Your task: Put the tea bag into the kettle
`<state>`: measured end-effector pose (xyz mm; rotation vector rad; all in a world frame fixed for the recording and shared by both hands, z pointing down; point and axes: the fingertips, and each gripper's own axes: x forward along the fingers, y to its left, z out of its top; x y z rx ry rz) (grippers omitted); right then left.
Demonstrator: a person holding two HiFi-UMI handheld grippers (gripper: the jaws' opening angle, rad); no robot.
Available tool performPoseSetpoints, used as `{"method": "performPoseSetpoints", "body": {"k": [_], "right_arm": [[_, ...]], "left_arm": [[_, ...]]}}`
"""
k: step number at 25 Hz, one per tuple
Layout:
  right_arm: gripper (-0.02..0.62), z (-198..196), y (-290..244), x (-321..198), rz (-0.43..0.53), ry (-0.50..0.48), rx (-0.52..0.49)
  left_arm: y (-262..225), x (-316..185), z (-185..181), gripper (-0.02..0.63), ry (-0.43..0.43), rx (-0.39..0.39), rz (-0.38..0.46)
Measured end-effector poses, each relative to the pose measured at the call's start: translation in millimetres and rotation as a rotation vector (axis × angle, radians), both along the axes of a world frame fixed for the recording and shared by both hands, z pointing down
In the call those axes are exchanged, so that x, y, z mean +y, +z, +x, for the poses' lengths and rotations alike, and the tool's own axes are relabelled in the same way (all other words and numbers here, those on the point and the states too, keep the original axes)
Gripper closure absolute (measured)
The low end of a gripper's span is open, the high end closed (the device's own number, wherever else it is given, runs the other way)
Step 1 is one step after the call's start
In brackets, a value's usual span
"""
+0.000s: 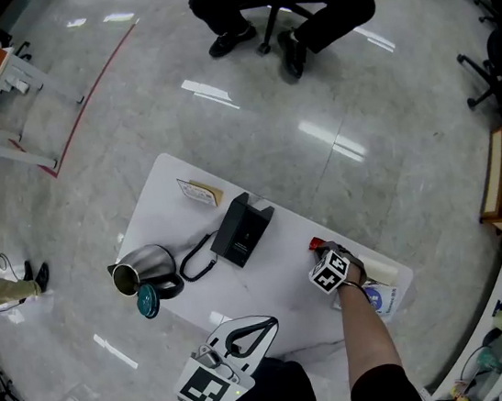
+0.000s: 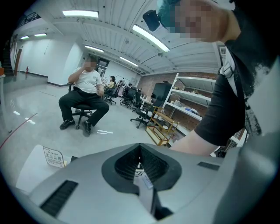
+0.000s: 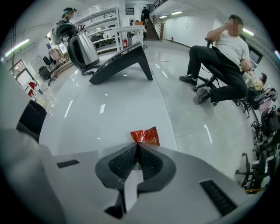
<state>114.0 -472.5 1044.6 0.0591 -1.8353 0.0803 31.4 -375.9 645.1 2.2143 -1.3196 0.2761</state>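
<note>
The red tea bag [image 3: 144, 136] lies on the white table [image 1: 174, 182] near its right end, and my right gripper [image 3: 138, 145] is shut on its near edge. In the head view the tea bag [image 1: 315, 243] shows just beyond that gripper [image 1: 319, 252]. The steel kettle [image 1: 146, 269] stands open-topped at the table's left end, its teal lid [image 1: 147, 301] beside it; the right gripper view has the kettle [image 3: 83, 50] far ahead on the left. My left gripper [image 1: 270, 321] hovers at the near table edge, jaws together and holding nothing [image 2: 140, 147].
A black kettle base [image 1: 242, 229] with its cord [image 1: 199, 258] sits mid-table between kettle and tea bag. A small card [image 1: 199, 193] lies at the far edge, a printed packet [image 1: 383, 297] under my right forearm. A person sits on a chair [image 1: 293, 4] beyond the table.
</note>
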Motion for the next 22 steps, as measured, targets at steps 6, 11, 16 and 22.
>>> {"method": "performPoseSetpoints", "body": {"k": [6,11,16,22], "right_arm": [[0.581,-5,-5,1,0.011,0.013,-0.011],[0.581,-9,-24,-4,0.033,0.028,-0.029],[0.581,-21,-65,-5,0.054,0.076,-0.108],[0.581,-43,-133,15,0.069,0.11,-0.228]], "left_arm": [[-7,-4,-7,0.598,-0.024,0.015,0.02],[-17,-1,-11,0.6,-0.033,0.022,0.044],[-34,7,-16,0.598,-0.015,-0.015,0.076],[-53,25,-34,0.599,-0.068,-0.034,0.088]]}}
